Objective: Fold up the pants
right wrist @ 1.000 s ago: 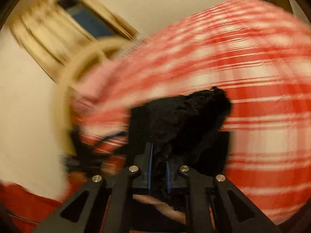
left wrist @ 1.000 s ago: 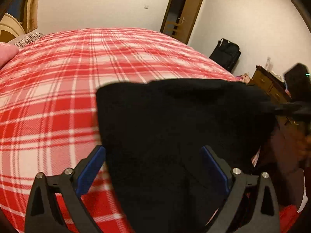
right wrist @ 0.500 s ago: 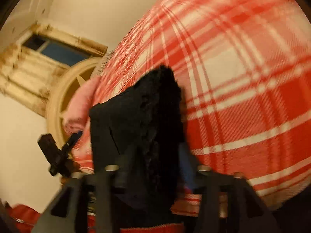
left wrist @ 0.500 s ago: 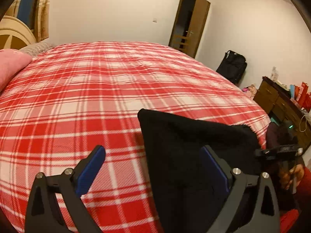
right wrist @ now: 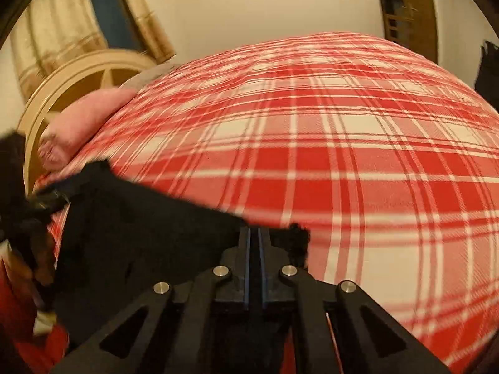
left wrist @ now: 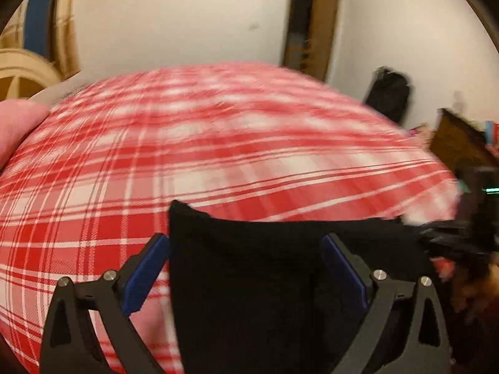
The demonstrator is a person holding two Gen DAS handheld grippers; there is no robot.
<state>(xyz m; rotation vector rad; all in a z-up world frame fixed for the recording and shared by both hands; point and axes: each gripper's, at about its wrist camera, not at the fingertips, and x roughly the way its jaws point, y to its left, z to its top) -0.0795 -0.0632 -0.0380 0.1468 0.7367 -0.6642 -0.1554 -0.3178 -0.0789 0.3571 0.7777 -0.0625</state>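
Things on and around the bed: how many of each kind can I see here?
Black pants: 1
Red plaid bedspread: 1
Pink pillow: 1
Handheld grippers: 2, left gripper and right gripper
Black bag by the wall: 1
Wooden door: 1
Total: 7

A home bedroom: bed (right wrist: 343,155) under red plaid cover, pink pillow (right wrist: 84,118), curtained window (right wrist: 103,15), wooden door (left wrist: 324,31), dresser (left wrist: 458,143), black bag (left wrist: 388,96).
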